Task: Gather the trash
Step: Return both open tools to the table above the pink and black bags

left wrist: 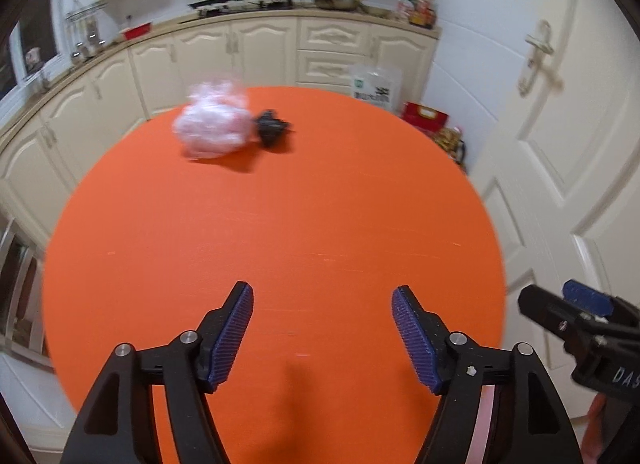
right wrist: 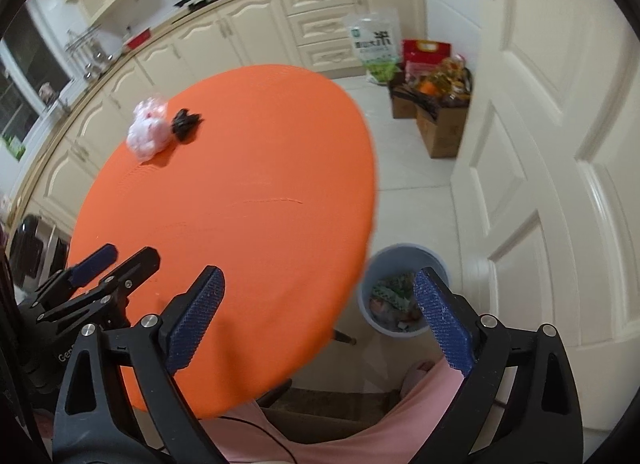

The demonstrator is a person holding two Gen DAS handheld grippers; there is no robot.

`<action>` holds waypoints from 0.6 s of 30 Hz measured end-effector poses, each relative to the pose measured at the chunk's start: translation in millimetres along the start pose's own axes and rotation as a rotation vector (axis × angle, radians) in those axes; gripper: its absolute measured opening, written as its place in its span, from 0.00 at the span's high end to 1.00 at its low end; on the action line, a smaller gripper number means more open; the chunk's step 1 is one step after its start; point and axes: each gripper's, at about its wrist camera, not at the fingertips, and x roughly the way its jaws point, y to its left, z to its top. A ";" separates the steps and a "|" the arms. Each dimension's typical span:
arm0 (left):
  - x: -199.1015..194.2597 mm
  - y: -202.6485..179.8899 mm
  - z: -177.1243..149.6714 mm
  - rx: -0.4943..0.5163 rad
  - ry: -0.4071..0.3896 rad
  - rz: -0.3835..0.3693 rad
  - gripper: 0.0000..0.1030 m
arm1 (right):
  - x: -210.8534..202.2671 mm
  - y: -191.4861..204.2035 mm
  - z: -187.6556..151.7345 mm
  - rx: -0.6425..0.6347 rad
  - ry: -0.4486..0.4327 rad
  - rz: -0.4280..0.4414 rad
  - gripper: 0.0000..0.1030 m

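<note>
Now both tongs spread, empty: left tongs [left wrist: 322,338], right tongs [right wrist: 320,322]. Crumpled plastic bag [left wrist: 212,126] and black wad [left wrist: 273,127] touching, far side of table [left wrist: 280,232]. Likely light, soft, slippery; pinch bunched folds.

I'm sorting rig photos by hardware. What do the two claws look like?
Both the left claw and the right claw have black angular frames with silver pivot screws. Their fingers carry ribbed dark-blue pads. White lettering marks the body of each.
</note>
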 end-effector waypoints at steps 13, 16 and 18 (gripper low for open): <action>-5.3 89.9 16.1 -0.149 -0.016 0.144 0.28 | 59.9 122.1 51.2 -0.294 0.030 0.067 0.07; 1.5 102.2 25.4 -0.162 -0.006 0.140 0.28 | 79.9 141.9 67.5 -0.336 0.017 0.055 0.07; 8.0 111.1 33.4 -0.176 0.006 0.117 0.28 | 94.0 152.3 81.0 -0.359 0.018 0.056 0.08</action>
